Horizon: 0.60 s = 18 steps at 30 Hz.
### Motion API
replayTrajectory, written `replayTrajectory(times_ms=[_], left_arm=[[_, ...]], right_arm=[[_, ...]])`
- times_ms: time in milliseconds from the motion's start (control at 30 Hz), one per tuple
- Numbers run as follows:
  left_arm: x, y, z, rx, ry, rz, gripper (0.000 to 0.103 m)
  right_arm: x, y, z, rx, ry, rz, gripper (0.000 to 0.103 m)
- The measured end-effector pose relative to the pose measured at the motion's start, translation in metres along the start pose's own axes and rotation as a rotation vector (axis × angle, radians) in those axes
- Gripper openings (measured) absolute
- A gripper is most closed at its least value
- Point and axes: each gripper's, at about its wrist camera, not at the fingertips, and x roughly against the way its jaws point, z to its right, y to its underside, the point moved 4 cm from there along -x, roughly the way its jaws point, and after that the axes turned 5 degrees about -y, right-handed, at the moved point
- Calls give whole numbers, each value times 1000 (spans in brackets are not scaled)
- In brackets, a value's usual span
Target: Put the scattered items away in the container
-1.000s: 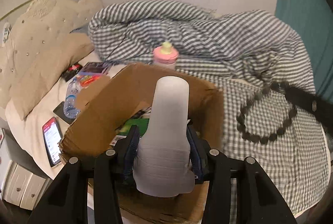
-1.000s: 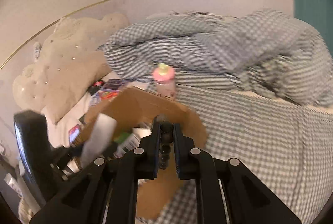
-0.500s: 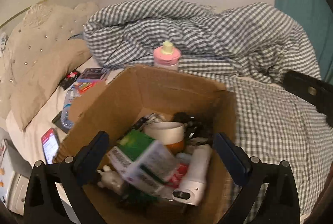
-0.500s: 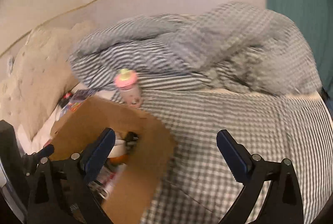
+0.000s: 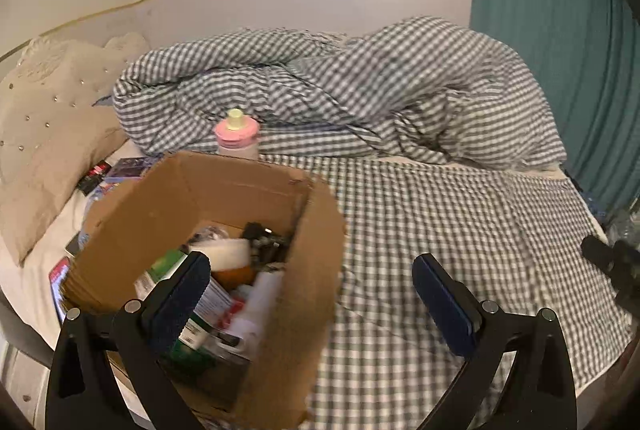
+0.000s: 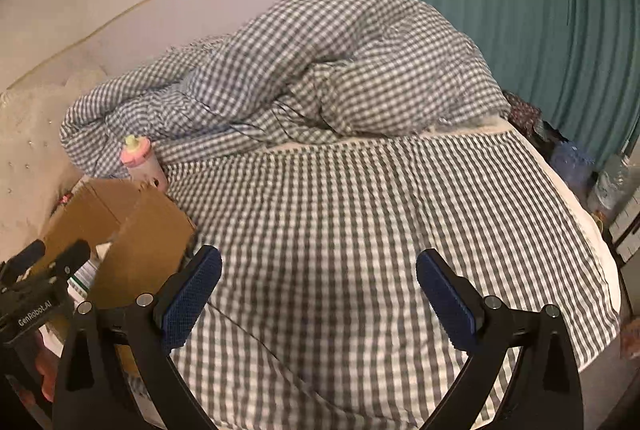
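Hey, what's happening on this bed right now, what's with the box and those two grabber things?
A person is clearing loose things off the bed into a cardboard box, with a pair of tongs in each hand. Both the left tongs and the right tongs have just opened wide, and nothing is between their jaws. The box already holds a jumble of packets and bottles. A pink-capped bottle stands upright behind the box, by the checked duvet, and a phone lies to the box's left.

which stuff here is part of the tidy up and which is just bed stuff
Job:
- cardboard box, already part full
- pink-lidded bottle standing behind it
- phone and small packets left of the box

Just there:
- checked duvet
- beige pillow
- teal curtain
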Motion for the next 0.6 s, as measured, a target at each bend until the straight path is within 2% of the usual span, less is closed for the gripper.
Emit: replayTrajectory(times_ms=[167, 600], left_arm=[[7, 2, 9, -7, -12, 1, 103], [12, 2, -2, -1, -20, -1, 103]], right_arm=[[10, 4, 2, 0, -8, 9, 98], [7, 13, -11, 41, -21, -15, 98]])
